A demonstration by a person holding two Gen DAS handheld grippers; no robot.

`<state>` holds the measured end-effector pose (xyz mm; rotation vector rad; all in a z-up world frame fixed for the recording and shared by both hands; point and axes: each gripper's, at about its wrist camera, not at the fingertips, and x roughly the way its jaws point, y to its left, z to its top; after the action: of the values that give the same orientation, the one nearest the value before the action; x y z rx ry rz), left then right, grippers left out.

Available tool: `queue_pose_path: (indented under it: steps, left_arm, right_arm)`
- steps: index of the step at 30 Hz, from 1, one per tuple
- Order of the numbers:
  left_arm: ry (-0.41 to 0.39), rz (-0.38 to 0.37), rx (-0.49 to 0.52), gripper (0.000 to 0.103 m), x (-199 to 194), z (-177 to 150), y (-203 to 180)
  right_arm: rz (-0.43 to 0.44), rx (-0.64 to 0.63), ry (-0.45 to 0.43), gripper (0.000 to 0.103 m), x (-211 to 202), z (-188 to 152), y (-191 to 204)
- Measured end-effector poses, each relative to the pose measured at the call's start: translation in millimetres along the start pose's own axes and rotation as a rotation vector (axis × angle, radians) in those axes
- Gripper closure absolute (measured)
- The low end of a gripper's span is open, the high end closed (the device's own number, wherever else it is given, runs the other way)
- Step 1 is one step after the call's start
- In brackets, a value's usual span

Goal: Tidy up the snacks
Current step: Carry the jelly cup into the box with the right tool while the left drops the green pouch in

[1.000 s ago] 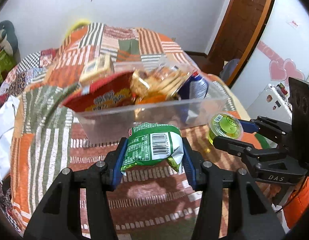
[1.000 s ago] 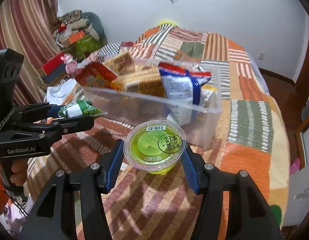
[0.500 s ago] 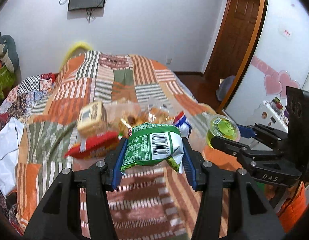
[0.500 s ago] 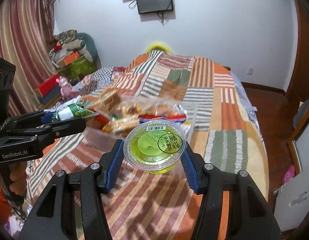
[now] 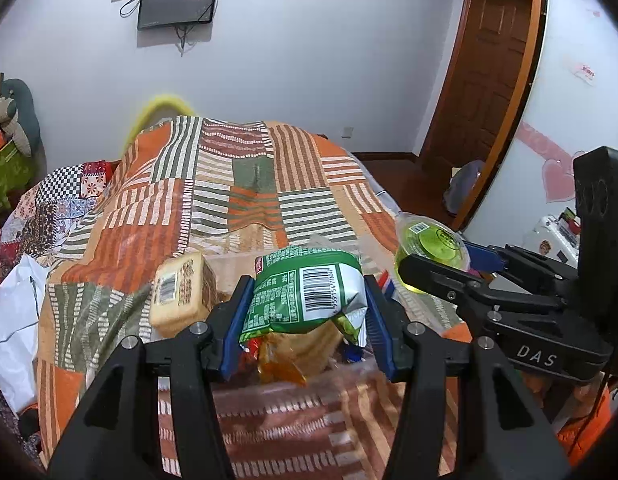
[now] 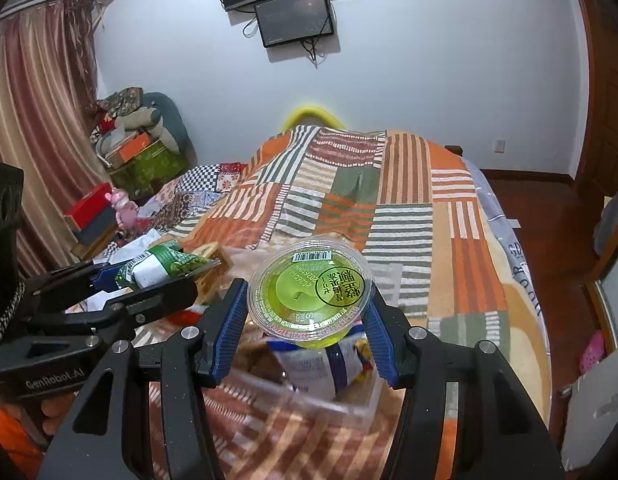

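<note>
On the bed [image 5: 245, 184], a clear bin [image 6: 333, 400] already holds most of the snacks: a bread pack [image 5: 181, 292], a blue-white bag [image 6: 321, 364], more underneath, too jumbled to name. Two items are left, both held up over the bin. Left gripper [image 5: 305, 316] is clamped on a green packet [image 5: 309, 292], barcode up. Right gripper [image 6: 305, 320] is clamped on a green jelly cup [image 6: 309, 292], lid up. Neither is in the bin yet. My read: near the end, only dropping these two in remains.

Two grippers, one green snack bag [image 5: 307, 294], one green jelly cup [image 6: 309, 290], one clear bin [image 6: 333, 402].
</note>
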<state>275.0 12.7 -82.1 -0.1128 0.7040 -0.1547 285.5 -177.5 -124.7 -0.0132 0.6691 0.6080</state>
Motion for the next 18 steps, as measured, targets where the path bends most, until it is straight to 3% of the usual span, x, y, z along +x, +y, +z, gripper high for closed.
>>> queue_pose_path:
  steps: [10,18]
  left_arm:
    - [0.066,-0.008,-0.046,0.049,36.1,5.4,18.9]
    - [0.087,-0.015,-0.048,0.041,48.6,-0.1,19.6]
  right_arm:
    - [-0.016,0.027,0.044,0.051,31.6,3.6,-10.1]
    - [-0.027,0.022,0.094,0.051,48.4,0.4,-13.7]
